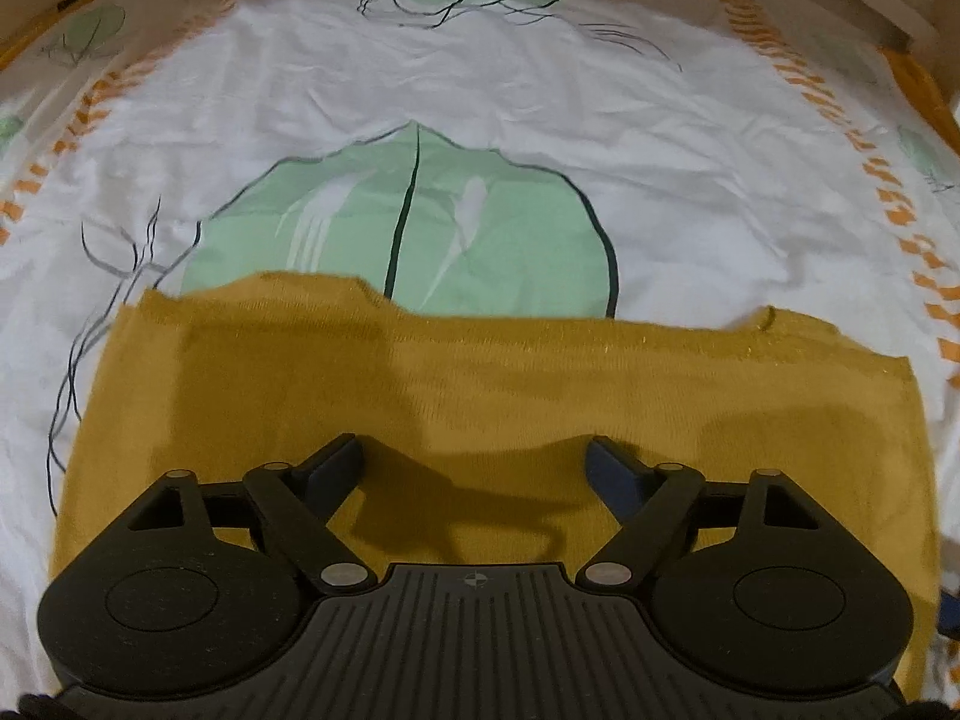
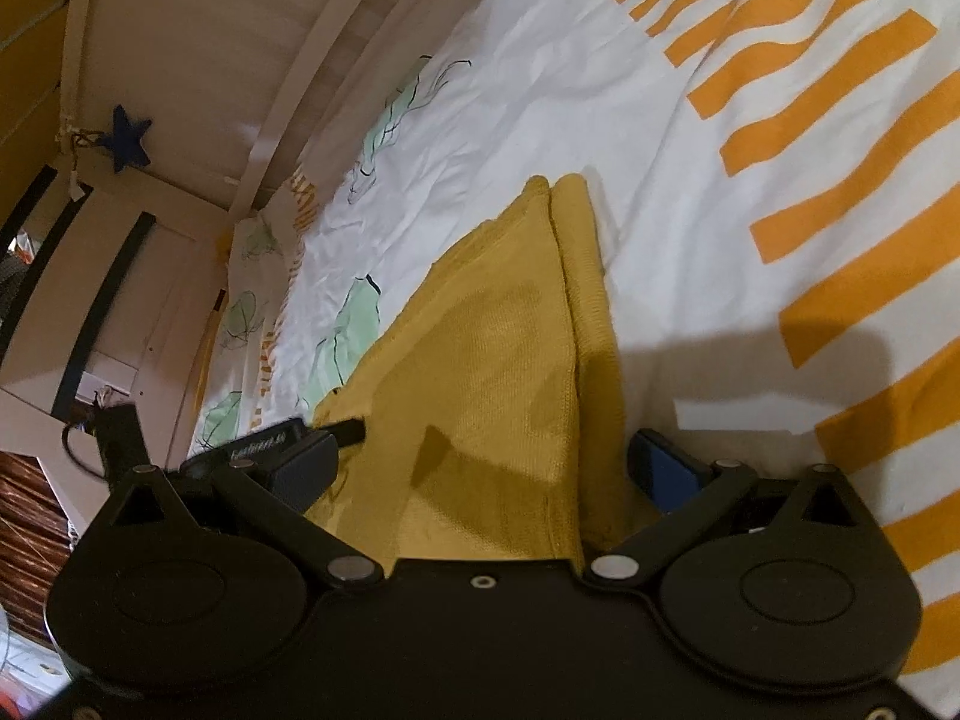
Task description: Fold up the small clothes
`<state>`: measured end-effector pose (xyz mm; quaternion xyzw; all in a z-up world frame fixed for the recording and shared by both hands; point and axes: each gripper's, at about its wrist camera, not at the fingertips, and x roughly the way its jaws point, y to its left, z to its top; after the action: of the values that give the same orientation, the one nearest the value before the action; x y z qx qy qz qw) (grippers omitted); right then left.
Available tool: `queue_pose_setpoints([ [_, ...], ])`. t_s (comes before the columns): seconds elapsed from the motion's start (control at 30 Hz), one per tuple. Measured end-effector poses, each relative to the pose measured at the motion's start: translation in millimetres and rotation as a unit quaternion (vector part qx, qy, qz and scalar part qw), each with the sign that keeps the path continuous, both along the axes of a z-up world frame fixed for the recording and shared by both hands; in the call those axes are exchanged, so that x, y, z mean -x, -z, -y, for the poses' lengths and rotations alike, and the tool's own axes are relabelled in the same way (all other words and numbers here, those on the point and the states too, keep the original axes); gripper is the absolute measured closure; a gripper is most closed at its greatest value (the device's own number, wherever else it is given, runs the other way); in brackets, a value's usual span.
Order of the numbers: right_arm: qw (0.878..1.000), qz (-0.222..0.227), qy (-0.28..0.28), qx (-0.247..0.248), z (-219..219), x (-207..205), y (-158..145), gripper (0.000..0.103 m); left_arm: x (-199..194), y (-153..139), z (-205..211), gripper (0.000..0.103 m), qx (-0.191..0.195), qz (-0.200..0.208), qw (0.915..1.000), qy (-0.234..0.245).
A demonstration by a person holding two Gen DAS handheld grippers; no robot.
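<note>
Left wrist: left gripper (image 1: 477,456) wide open over mustard garment (image 1: 420,372); right gripper (image 2: 483,462) open (nothing held).

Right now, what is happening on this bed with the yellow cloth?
A person is folding a small yellow garment on a bed sheet printed with green leaves and orange stripes. The left hand-held gripper hangs open above the garment, with nothing between its fingers. The right hand-held gripper is open too, low over one end of the garment, where the cloth already lies in folded layers. Neither gripper holds the cloth at this moment.
</note>
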<state>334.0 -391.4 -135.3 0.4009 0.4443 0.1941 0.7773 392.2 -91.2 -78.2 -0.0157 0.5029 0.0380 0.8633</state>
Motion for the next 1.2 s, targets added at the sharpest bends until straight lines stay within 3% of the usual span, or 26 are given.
queue_pose_setpoints([
  [0.1,1.0,0.0,-0.001,0.001,1,1,0,0.0,-9,5,7,0.021,-0.017,-0.005,0.9998,0.001],
  [0.37,1.0,0.0,0.0,-0.001,1,0,0,0.0,-5,2,3,0.022,-0.01,-0.005,0.9999,-0.004],
  [0.83,1.0,0.004,0.001,0.0,0,4,0,0.0,94,-2,-5,0.022,0.023,-0.002,0.9994,0.026],
  [0.93,1.0,0.005,0.002,0.0,1,4,0,0.0,109,2,-12,0.022,0.056,-0.016,0.9982,0.015],
  [1.2,1.0,0.013,0.006,-0.002,0,5,1,0.0,136,-3,-17,0.022,0.061,-0.002,0.997,0.047],
])
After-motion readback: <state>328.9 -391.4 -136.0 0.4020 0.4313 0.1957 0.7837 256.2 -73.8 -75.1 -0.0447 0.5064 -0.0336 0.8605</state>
